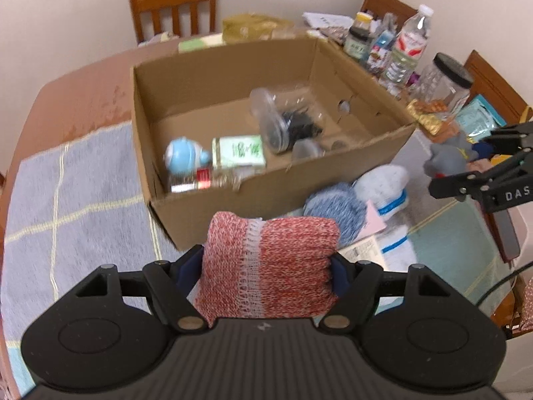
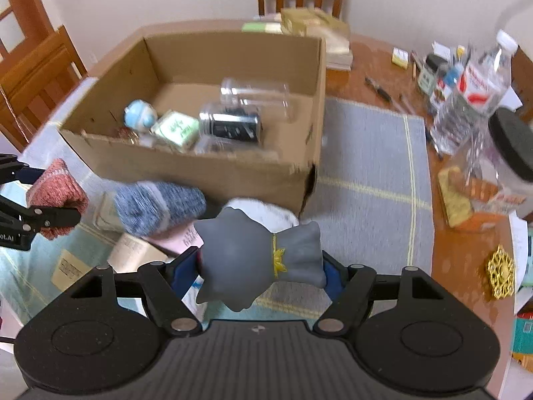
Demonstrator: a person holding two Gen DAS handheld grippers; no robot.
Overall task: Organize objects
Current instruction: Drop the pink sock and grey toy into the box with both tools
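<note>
My left gripper [image 1: 266, 266] is shut on a red-and-white knit roll [image 1: 269, 266], held just in front of the near wall of an open cardboard box [image 1: 233, 196]. It also shows at the left of the right wrist view [image 2: 55, 193]. My right gripper [image 2: 261, 266] is shut on a grey plush toy [image 2: 260, 256] with a yellow band, right of the box's near corner [image 2: 309, 180]. Inside the box lie a clear jar [image 1: 286, 120], a green-and-white pack [image 1: 240, 151] and a blue-and-white toy [image 1: 183, 156]. A blue knit roll [image 2: 156, 206] and a white sock [image 1: 383, 183] lie in front of the box.
The table holds a grey checked cloth [image 2: 369, 166], water bottles [image 2: 476, 90], a black-lidded jar [image 2: 506, 153], snack packs [image 2: 459, 196], papers [image 2: 133, 253] and a gold ornament [image 2: 501, 276]. Wooden chairs [image 1: 173, 3] stand around the table.
</note>
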